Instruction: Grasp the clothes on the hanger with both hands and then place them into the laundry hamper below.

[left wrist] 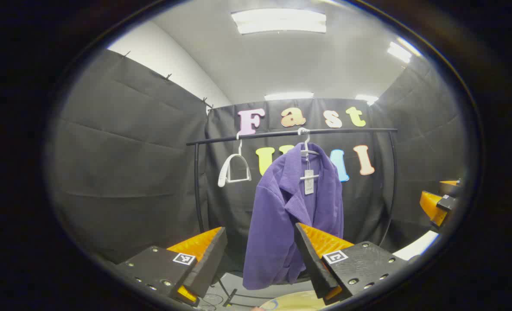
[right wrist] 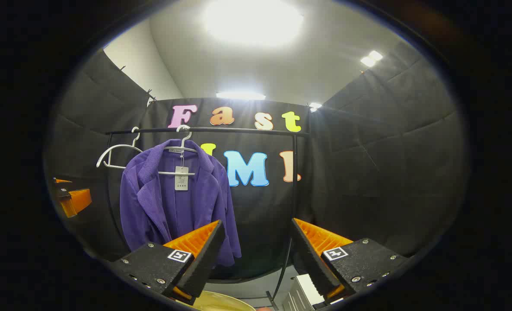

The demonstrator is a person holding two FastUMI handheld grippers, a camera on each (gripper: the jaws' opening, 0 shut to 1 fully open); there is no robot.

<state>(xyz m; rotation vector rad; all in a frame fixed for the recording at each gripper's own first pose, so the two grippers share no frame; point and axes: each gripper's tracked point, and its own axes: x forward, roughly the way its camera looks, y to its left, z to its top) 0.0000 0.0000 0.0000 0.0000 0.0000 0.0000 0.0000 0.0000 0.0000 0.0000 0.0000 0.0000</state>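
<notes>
Jacket (left wrist: pixel 292 216): purple, on a white hanger (left wrist: pixel 308 151) w/ a tag at the neck, hung from the black rail (left wrist: pixel 290 133). In right gripper view jacket (right wrist: pixel 173 198) sits toward the rail's left end.
Spare hanger (left wrist: pixel 234 168): white, bare, on same rail, left of jacket, apart from it.
Rack post (right wrist: pixel 294 185): right upright of rail, well right of jacket.
Left gripper (left wrist: pixel 260 248): fingers spread wide, nothing between them; low in front of jacket, not touching as far as I can tell.
Right gripper (right wrist: pixel 256 242): fingers apart, holding nothing; aimed right of jacket, between it and post. Also seen at right edge of left gripper view (left wrist: pixel 439 203).
Hamper (left wrist: pixel 290 301): pale yellowish rim at bottom edge, below jacket; mostly cut off. In right gripper view rim (right wrist: pixel 221 301) shows below the fingers.
</notes>
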